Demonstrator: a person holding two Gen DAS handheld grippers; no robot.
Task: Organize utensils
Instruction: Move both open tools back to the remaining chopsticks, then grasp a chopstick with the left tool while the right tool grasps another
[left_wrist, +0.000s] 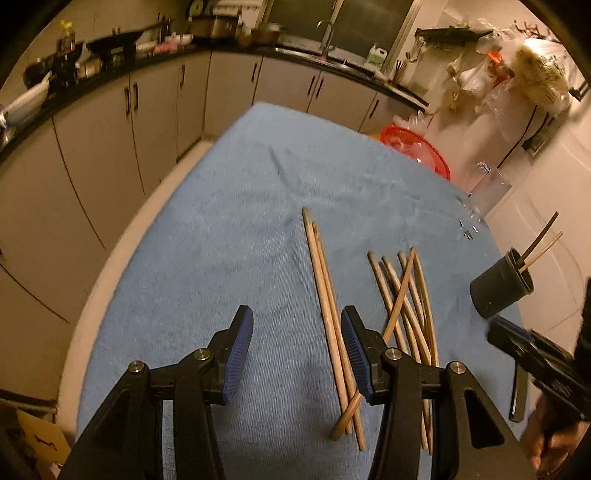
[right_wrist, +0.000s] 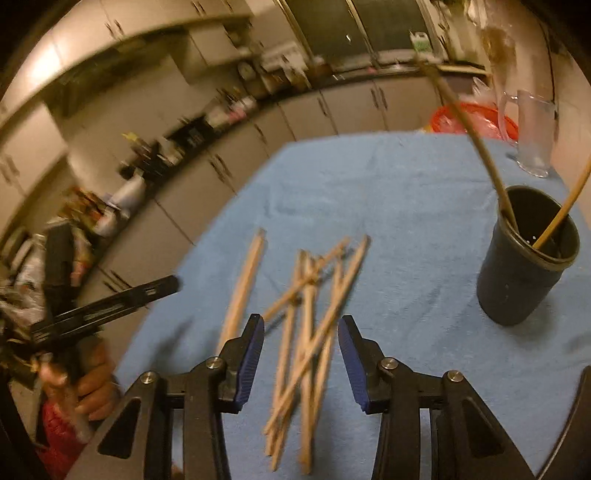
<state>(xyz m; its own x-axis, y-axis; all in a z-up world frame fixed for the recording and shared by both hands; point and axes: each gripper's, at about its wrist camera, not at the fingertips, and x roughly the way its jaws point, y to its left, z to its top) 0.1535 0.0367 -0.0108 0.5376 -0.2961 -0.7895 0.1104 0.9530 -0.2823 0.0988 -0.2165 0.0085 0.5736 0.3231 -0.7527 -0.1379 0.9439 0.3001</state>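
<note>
A dark cylindrical cup (right_wrist: 526, 258) stands upright on the blue towel (right_wrist: 406, 206) that covers the tabletop, toward its right side. Two chopsticks (right_wrist: 557, 218) lean inside it, their upper ends sticking well above the rim. Beyond the cup, near the far right corner, stands a clear glass pitcher (right_wrist: 532, 133); whether it holds anything cannot be told. A red basin (left_wrist: 417, 147) sits past the far edge of the towel.

The loose chopsticks (right_wrist: 306, 332) lie on the towel left of the cup. One pair (left_wrist: 328, 314) lies side by side, slightly apart from a crossed heap (left_wrist: 410, 306) of several more to its right.

The left gripper (left_wrist: 297, 354) tilts down over the towel with its jaws apart and nothing clamped; the near part of the pair lies under the gap, close to the right-hand jaw. The right gripper (right_wrist: 301, 358) also points down, with its jaws apart above the crossed heap and not pressing on any stick. In the right wrist view, a hand (right_wrist: 88, 391) grips the handle of the left gripper at the lower left edge.
</note>
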